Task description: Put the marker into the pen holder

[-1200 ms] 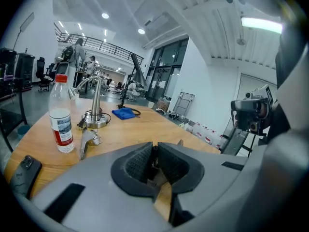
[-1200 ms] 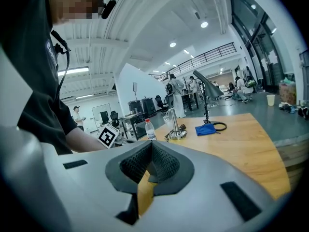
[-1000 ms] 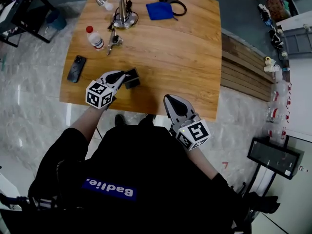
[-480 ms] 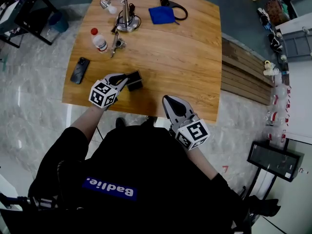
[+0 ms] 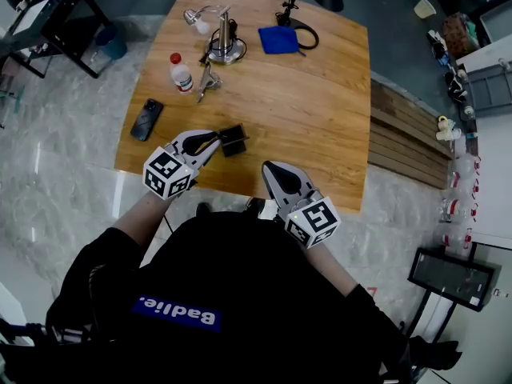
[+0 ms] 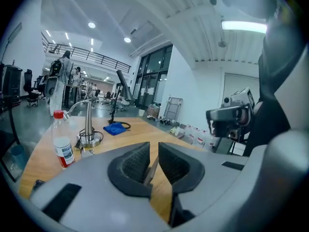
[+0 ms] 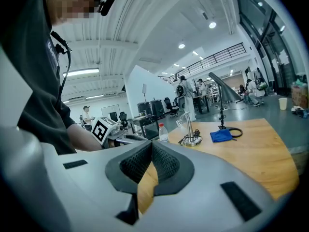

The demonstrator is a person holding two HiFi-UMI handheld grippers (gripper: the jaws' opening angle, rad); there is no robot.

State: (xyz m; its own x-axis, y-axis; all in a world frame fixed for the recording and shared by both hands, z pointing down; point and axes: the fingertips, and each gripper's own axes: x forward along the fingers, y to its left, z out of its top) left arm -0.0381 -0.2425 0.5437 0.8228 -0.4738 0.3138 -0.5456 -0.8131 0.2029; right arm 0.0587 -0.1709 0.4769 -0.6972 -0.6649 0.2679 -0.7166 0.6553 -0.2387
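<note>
Fingers (image 6: 133, 166) of the left gripper (image 5: 213, 138) stand nearly closed, leaving a narrow parallel slit. A thin, pale, slanted shaft sits in that slit, apparently the marker (image 6: 151, 170). The head view does not show it clearly.

Layout on the wooden table (image 5: 320, 118), left to right:

1. A dark phone (image 5: 147, 119) lies flat near the left edge.
2. A clear bottle (image 5: 182, 72) with a red cap stands upright, inboard of the phone.
3. A small metal item (image 5: 206, 80) lies just beside the bottle; its type cannot be determined.
4. The left gripper is over the front-left part of the table, its tip pointing at the pen holder.
5. A metal lamp stand (image 5: 226, 42) with a coiled cable at its base stands near the far edge.
6. The pen holder (image 5: 234, 140), a black box-shaped container, stands near the front edge, left of centre, just beside the left gripper's tip. Contact between the two cannot be confirmed.
7. A blue cloth (image 5: 279, 40) lies folded near the far edge.
8. The right gripper (image 5: 270, 169) is at the front edge, to the right of the pen holder and apart from it.

Right gripper fingers (image 7: 165, 163) meet at their tips, with nothing between them. Only table wood shows through the opening below the tips.
</note>
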